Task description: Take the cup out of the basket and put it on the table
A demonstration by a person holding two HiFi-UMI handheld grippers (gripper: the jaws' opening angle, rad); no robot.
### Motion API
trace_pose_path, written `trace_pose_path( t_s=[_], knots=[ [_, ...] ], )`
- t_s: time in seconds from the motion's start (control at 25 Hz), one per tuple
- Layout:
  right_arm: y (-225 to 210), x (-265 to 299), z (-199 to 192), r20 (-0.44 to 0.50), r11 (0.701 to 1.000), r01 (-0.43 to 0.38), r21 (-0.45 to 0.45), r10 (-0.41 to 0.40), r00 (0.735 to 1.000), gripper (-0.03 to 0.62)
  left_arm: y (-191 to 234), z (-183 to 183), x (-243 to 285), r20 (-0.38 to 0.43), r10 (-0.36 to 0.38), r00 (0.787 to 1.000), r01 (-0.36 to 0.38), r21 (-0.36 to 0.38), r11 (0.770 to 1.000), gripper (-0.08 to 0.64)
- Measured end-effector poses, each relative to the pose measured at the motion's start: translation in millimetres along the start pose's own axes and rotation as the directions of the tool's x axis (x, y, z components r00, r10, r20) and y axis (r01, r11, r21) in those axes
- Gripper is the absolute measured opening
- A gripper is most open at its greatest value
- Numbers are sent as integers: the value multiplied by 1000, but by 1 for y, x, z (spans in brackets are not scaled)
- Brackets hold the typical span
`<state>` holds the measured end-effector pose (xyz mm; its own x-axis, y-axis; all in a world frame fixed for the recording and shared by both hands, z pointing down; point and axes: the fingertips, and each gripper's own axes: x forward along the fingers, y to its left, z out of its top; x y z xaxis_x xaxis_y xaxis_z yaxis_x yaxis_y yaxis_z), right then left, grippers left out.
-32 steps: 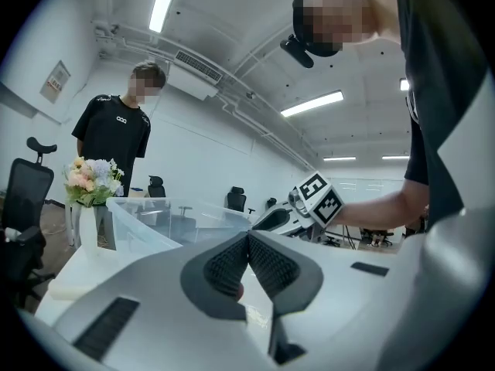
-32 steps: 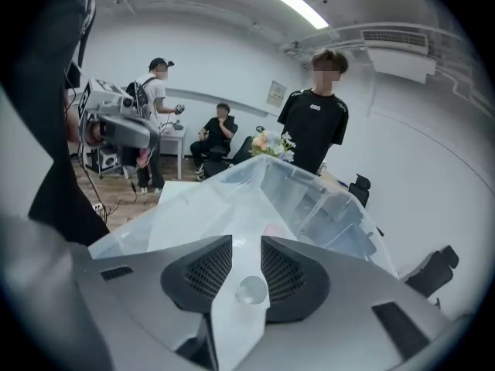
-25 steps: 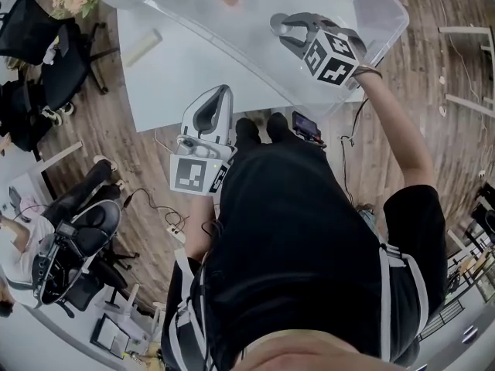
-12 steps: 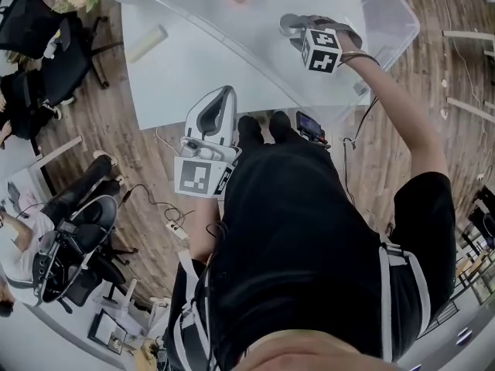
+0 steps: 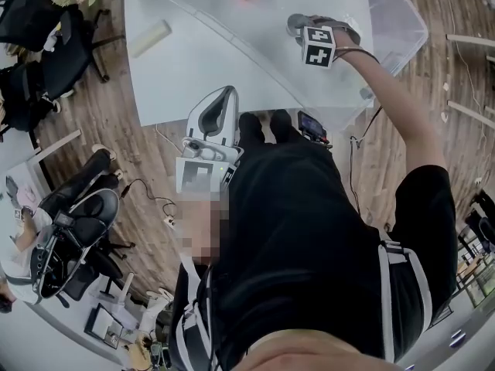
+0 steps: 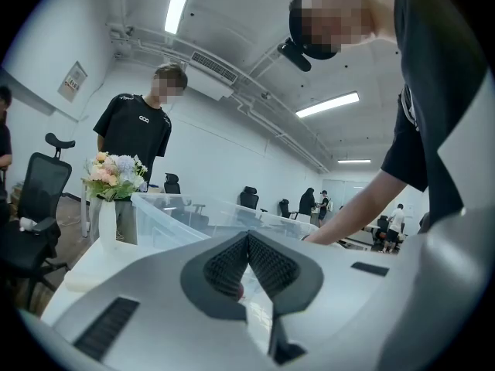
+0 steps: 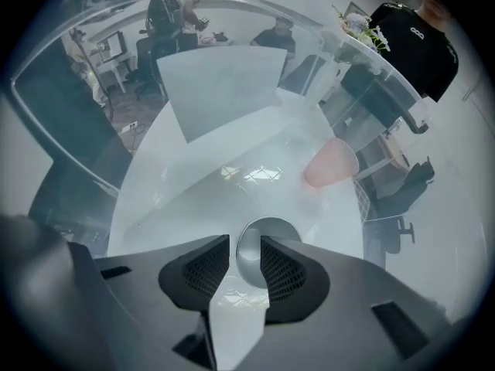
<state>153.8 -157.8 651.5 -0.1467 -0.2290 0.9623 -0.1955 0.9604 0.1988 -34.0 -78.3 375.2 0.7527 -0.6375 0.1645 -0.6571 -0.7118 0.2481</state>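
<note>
A clear plastic bin (image 5: 390, 22) serves as the basket on the white table (image 5: 186, 68). My right gripper (image 5: 298, 26) reaches steeply down into it. In the right gripper view a grey metal cup (image 7: 264, 228) stands upright on the bin floor just beyond the right gripper (image 7: 245, 244). The cup's near wall lies between the jaws, with a small gap to the pads. The jaws have just been opening and stand open. A pink cup (image 7: 331, 165) lies farther back in the bin (image 7: 93, 130). My left gripper (image 5: 223, 95) hovers at the table's near edge, shut and empty.
A pale roll (image 5: 151, 37) lies on the table left of the bin. A vase of flowers (image 6: 114, 178) stands at the far left corner, with a bystander (image 6: 135, 134) behind it. A phone (image 5: 311, 126) sits at the near table edge. Office chairs (image 5: 46, 45) stand to the left.
The right gripper has sunk deeper into the bin and tipped further downward. The left gripper has stayed where it was.
</note>
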Motion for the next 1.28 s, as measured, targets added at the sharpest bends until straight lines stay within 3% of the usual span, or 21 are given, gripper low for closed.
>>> trace_pose_path(
  t_s=[0.24,0.4,0.52,1.28],
  knots=[
    [3,11,-7,-49,999,13,-40,-15,999,123,4,-1,-4,-6,18,1000,-18,-8,1000,21],
    [0,13,-9,-65,996,49,-71,-54,996,40,6,-1,-8,-7,28,1000,-28,-15,999,21],
    [0,16,-6,-56,995,53,-86,-57,997,31,9,-2,-10,-10,32,999,-32,-15,999,21],
    [-18,-35,17,29,995,96,38,-97,995,29,7,2,-8,4,8,1000,-8,-15,1000,21]
  ],
)
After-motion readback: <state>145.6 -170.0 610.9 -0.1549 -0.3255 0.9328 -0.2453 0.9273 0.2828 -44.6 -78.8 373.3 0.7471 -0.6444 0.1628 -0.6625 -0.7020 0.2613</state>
